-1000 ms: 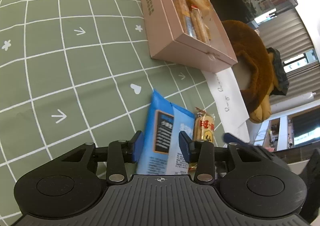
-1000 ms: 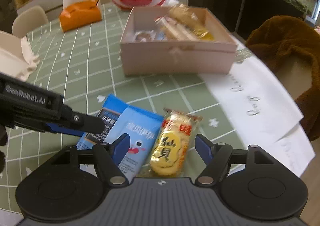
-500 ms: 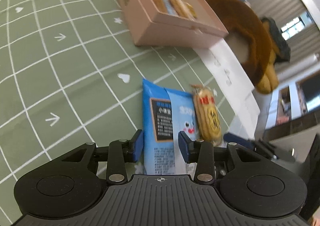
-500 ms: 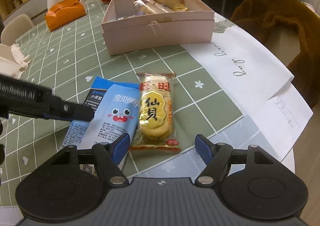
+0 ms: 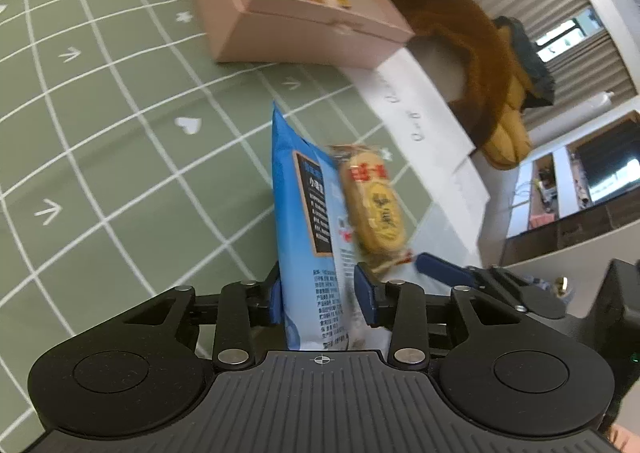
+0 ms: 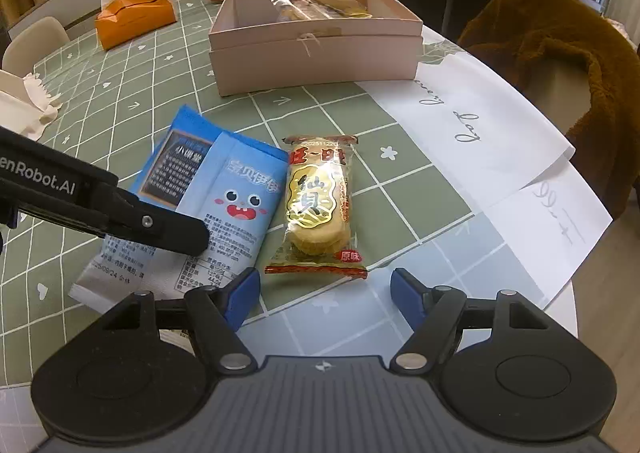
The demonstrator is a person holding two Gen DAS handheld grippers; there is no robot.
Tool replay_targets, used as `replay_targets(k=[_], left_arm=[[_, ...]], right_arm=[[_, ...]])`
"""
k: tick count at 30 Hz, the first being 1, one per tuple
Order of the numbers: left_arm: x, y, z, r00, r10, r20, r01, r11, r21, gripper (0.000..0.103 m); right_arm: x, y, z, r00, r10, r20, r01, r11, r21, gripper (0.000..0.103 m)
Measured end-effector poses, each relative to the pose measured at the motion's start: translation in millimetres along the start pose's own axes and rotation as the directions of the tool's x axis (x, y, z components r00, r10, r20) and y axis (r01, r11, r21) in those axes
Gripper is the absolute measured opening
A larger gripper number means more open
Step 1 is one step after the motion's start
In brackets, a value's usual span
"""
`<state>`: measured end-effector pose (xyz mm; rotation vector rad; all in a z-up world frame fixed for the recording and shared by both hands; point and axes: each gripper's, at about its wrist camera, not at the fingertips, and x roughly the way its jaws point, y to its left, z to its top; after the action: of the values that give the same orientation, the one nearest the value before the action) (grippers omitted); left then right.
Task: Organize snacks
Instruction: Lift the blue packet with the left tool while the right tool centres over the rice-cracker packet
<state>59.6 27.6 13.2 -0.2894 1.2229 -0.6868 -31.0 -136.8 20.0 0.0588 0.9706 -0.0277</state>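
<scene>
The blue snack pack [image 5: 308, 253] is straddled by the left gripper [image 5: 322, 295], whose jaws have just been closing. At its three o'clock, the "旺旺 仙贝" cracker [image 6: 318, 209] lies ahead of the right gripper [image 6: 324, 293], held wide and empty. "enRobot.AI" is read on the left gripper.

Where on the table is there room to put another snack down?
Bare green cloth lies between the orange tissue box and the pink box, and left of the blue packet. It is crowded where that packet and the yellow cracker lie side by side.
</scene>
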Motion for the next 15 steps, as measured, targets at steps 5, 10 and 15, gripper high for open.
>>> replay_targets(k=[5,10,15], left_arm=[[5.1,-10.3,2.4,1.000,0.003,-0.001,-0.003,1.000,0.025,0.030],[16.6,-13.7,2.0,1.000,0.015,0.002,-0.015,0.999,0.028,0.024],[14.4,-9.5,-1.0,1.000,0.010,0.028,-0.010,1.000,-0.021,0.021]], right_arm=[[-1.1,0.4,0.1,1.000,0.009,-0.001,-0.009,1.000,0.006,0.074],[-2.5,-1.2,-1.9,1.000,0.014,0.002,-0.014,1.000,-0.002,0.074],[-3.1,0.2,-4.6,1.000,0.006,0.005,-0.006,1.000,-0.019,0.078]])
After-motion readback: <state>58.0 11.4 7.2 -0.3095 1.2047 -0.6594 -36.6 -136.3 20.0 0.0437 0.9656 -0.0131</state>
